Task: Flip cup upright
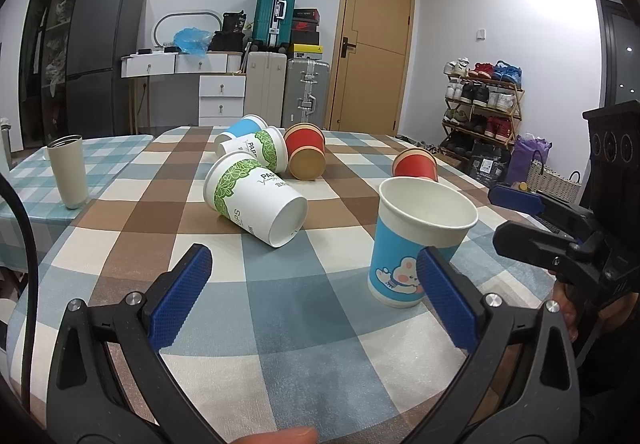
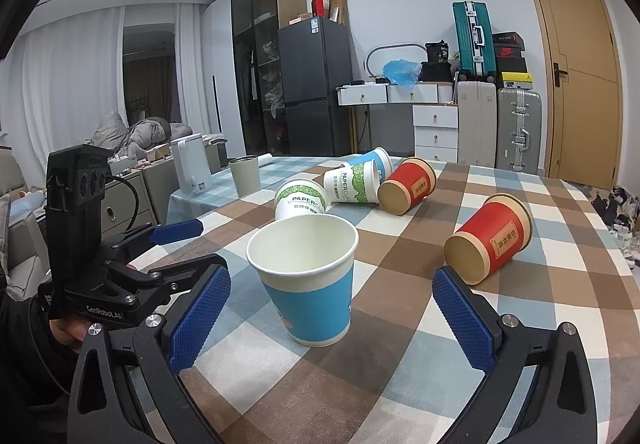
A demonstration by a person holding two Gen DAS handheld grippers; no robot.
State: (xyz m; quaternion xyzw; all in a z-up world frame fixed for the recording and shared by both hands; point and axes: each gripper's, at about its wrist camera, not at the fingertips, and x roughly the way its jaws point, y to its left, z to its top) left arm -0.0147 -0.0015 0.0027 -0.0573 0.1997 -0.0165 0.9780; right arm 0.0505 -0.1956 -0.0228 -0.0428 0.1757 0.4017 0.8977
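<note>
A blue paper cup [image 1: 416, 244] stands upright on the checked tablecloth [image 1: 280, 300]; it also shows in the right wrist view [image 2: 308, 280]. My left gripper [image 1: 316, 296] is open and empty, its right pad just in front of the cup. My right gripper [image 2: 332, 320] is open and empty, the cup standing just beyond its fingers. Two white-and-green cups [image 1: 252, 195] [image 1: 260, 149], another blue cup [image 1: 244, 125] and two red cups [image 1: 306, 155] [image 1: 416, 163] lie on their sides farther back.
A grey steel tumbler [image 1: 68, 171] stands upright at the table's left. The right gripper's body [image 1: 576, 240] is at the right edge of the left view. Suitcases, drawers, a fridge, a shoe rack and a door are behind the table.
</note>
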